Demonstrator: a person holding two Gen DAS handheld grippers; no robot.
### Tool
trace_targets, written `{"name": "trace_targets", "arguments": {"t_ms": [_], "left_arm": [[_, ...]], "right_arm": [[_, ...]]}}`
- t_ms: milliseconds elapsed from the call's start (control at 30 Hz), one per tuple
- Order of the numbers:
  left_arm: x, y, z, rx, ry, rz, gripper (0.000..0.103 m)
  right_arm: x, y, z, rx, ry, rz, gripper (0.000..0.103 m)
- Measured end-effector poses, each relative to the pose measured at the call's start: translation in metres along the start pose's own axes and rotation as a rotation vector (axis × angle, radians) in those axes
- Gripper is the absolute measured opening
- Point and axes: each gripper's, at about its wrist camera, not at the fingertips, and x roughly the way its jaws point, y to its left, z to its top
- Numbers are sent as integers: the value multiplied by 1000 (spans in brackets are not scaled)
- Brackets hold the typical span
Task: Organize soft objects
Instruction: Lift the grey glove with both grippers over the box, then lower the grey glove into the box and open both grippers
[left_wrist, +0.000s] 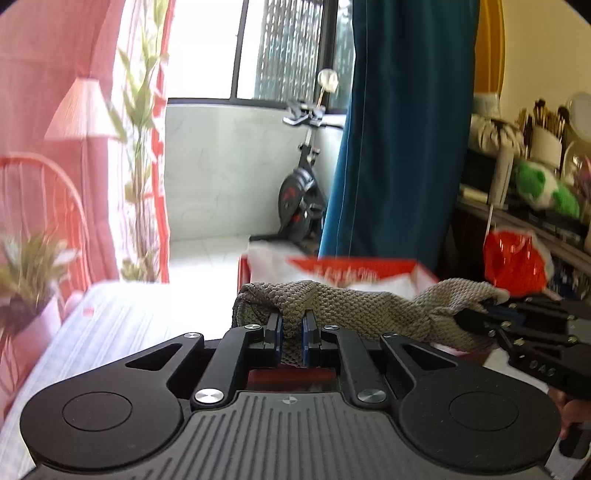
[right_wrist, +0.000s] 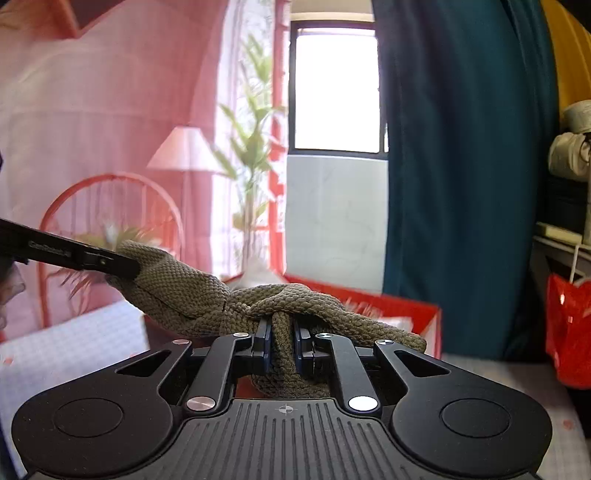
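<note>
Olive knitted cloth (left_wrist: 332, 306) stretches between my two tongs above the red box (left_wrist: 369, 269): left tongs (left_wrist: 291, 332) clenched on one end, right tongs (right_wrist: 282, 339) on the other. Only my left view shows the exercise bike (left_wrist: 301, 199) and the cluttered shelf (left_wrist: 535, 218); the teal curtain (right_wrist: 454, 184) hangs behind the box.

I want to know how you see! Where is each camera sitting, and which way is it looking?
Left wrist: on the left gripper, looking along its jaws at the knitted cloth, red box and window; the right gripper and a bit of hand show too.
Right wrist: on the right gripper, facing the same cloth and box; the left gripper pokes in.
Both share cloth, box, blue curtain.
</note>
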Motion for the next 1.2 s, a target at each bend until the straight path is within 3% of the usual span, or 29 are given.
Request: {"name": "trace_targets", "arguments": {"t_ms": [233, 400, 600, 767, 1000, 1033, 1067, 1100, 1133, 1167, 1200], "left_arm": [[41, -10, 22, -29, 38, -28, 11], [97, -17, 2, -45, 153, -45, 11], [144, -25, -8, -44, 268, -59, 12], [161, -17, -10, -67, 329, -42, 12], [154, -17, -8, -37, 312, -37, 16], [150, -18, -7, -32, 302, -42, 26], [146, -18, -5, -32, 295, -43, 47], [141, -18, -3, -32, 287, -41, 60], [136, -18, -1, -32, 279, -34, 82], [130, -19, 1, -29, 268, -23, 93], [124, -20, 2, -21, 255, -13, 96]], "right_arm": [[54, -32, 19, 153, 95, -69, 11], [99, -38, 0, 263, 242, -71, 11], [141, -51, -17, 500, 425, -88, 12], [161, -49, -18, 458, 514, -91, 14], [164, -45, -20, 427, 516, -85, 13], [162, -45, -19, 432, 517, -88, 13], [160, -45, -17, 443, 519, -92, 17], [155, -46, -13, 450, 527, -101, 23], [150, -45, -8, 445, 539, -111, 27], [141, -47, -4, 434, 539, -111, 32], [134, -46, -1, 417, 529, -109, 42]]}}
